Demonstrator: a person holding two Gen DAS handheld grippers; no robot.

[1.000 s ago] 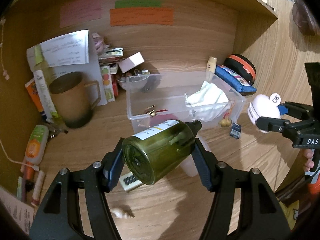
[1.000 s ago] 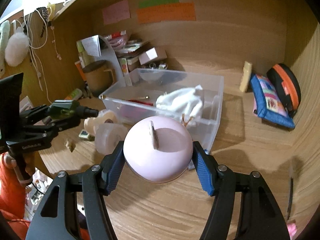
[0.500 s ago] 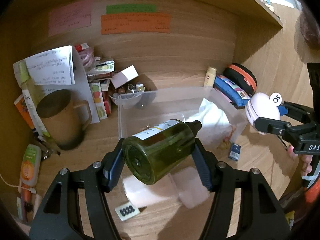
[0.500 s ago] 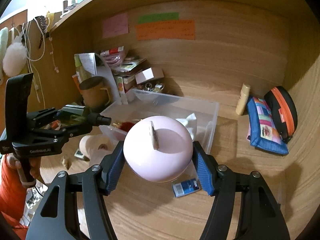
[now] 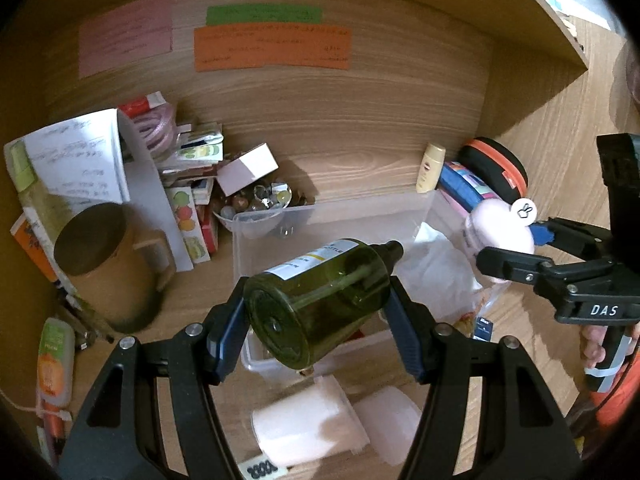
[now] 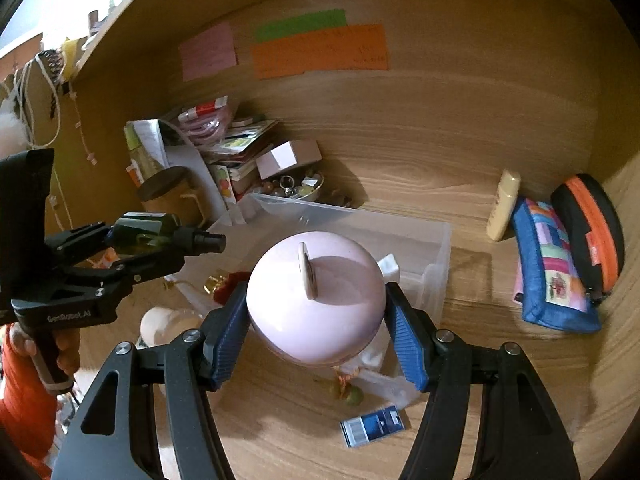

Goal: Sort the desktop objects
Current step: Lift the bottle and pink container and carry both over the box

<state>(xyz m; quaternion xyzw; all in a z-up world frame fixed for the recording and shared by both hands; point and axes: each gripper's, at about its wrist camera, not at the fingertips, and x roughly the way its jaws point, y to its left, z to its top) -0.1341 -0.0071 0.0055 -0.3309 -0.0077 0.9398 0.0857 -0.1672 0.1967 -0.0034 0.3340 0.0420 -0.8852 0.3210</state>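
Desktop clutter, 2 pieces airborne, both hovering over the clear plastic storage bin (image 5: 332, 216). Left gripper (image 5: 316, 312) clamped about half-wide on a dark green glass spray bottle (image 5: 320, 296), lying sideways, nozzle aimed at the bin. Right gripper (image 6: 316, 320) likewise pinching a round pale pink plastic gadget (image 6: 316, 296) at its widest part. Best bet: lower each one right down into bare bin floor before easing off, bottle on its side, clear of the crumpled white cloth (image 5: 436, 256). Worth staggering the 2 drops to avoid knocking grippers. Round pink one probably rolls, so tuck against a wall.
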